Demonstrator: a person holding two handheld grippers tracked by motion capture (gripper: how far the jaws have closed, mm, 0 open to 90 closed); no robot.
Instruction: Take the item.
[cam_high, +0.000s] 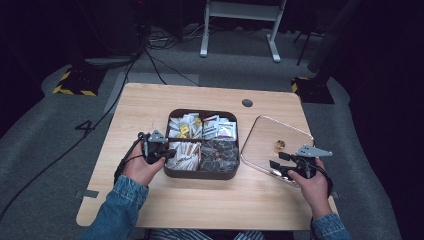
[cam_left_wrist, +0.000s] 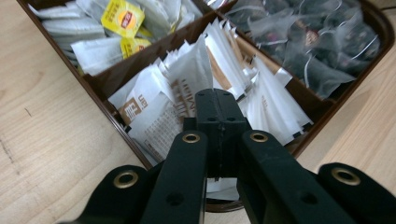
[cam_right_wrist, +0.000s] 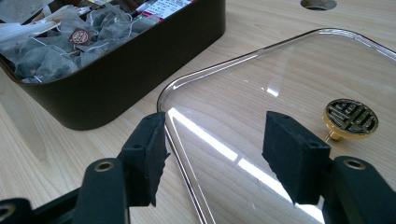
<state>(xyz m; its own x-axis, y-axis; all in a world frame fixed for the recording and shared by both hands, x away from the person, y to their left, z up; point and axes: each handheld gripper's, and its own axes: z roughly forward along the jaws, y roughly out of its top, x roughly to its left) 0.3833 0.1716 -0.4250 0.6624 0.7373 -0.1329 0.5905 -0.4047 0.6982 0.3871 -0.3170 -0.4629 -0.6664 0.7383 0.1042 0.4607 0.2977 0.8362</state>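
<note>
A brown four-part box (cam_high: 200, 175) (cam_left_wrist: 112, 79) of tea sachets stands mid-table. My left gripper (cam_high: 172, 154) (cam_left_wrist: 218, 100) is at its near-left compartment, jaws pressed together right over the white paper sachets (cam_left_wrist: 159, 107). Whether a sachet is pinched between the tips I cannot tell. To the right lies the clear glass lid (cam_high: 265, 140) (cam_right_wrist: 261, 84) with its gold knob (cam_high: 280, 145) (cam_right_wrist: 350, 116). My right gripper (cam_high: 274, 167) (cam_right_wrist: 215, 140) hovers open just above the lid's near-left rim, one jaw on each side of that edge, touching nothing.
Dark mesh tea bags (cam_left_wrist: 303, 42) (cam_right_wrist: 51, 51) fill the near-right compartment; yellow-tagged bags (cam_left_wrist: 122, 14) lie in a far one. The box wall (cam_right_wrist: 126, 70) stands close to the lid's left. A round cable hole (cam_high: 247, 103) is at the table's far edge.
</note>
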